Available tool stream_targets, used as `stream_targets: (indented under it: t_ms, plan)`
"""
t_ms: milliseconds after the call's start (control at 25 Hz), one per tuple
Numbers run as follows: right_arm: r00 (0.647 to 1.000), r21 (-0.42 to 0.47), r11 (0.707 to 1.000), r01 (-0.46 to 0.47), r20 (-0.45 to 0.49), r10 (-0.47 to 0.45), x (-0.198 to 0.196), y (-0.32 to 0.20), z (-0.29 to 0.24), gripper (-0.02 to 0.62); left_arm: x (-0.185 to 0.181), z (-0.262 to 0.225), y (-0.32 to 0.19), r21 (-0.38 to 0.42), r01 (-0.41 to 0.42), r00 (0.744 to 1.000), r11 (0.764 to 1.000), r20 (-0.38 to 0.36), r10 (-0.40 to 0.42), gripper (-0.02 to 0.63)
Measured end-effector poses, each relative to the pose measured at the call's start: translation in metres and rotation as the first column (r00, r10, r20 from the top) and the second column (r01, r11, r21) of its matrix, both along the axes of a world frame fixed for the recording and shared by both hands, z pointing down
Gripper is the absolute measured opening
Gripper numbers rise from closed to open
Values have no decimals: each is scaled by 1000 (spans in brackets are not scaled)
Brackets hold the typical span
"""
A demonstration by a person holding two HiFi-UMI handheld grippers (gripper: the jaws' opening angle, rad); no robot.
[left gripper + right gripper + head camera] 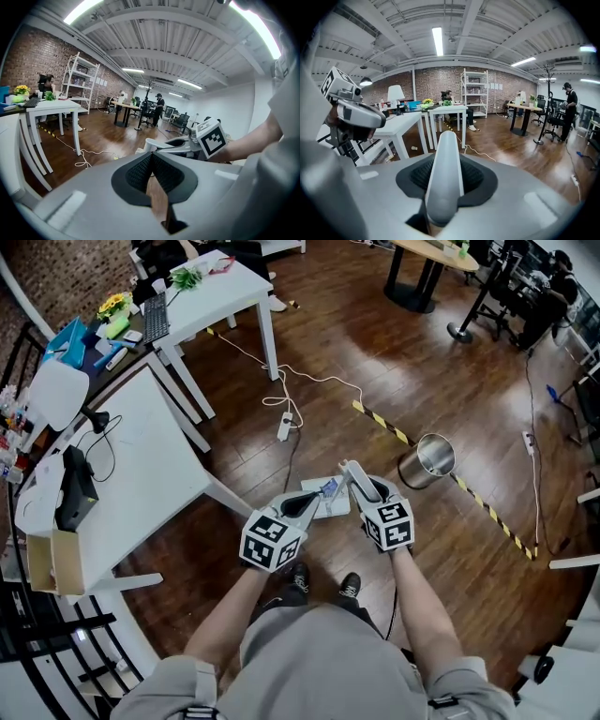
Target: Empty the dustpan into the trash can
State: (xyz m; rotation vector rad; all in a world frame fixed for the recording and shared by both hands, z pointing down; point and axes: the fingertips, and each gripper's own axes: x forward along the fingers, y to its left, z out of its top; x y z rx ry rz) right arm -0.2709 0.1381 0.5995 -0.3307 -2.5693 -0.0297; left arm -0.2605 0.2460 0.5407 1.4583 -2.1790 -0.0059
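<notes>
My right gripper (364, 487) is shut on the pale grey handle (444, 173) of the dustpan (326, 501), which hangs low in front of me with scraps of blue and white litter in it. To its right, the shiny steel trash can (427, 460) stands on the wood floor, about a hand's width from the gripper. Just left of the dustpan is my left gripper (302, 506), its jaws shut with nothing held between them. The left gripper view shows my right gripper (185, 143) at right with the handle in it.
White tables (122, 456) stand at the left, with a black device (75, 488) and a cardboard box (52, 563) on the nearer one. A power strip (284, 427) with its cable and a line of yellow-black tape (384, 423) lie on the floor ahead.
</notes>
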Motion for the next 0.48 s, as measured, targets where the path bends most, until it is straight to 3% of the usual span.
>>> stream_targets:
  t_ms: [240,480]
  plan:
    - [997,-13,998,-55,46,56,31,-18,-30,112,9,5,-20,5,-81,997,997,-11,81,5]
    - [987,15,991,-135,86,133,90,-46,-56,112,28,12,-56,22,-202,979,979,-14,202,5]
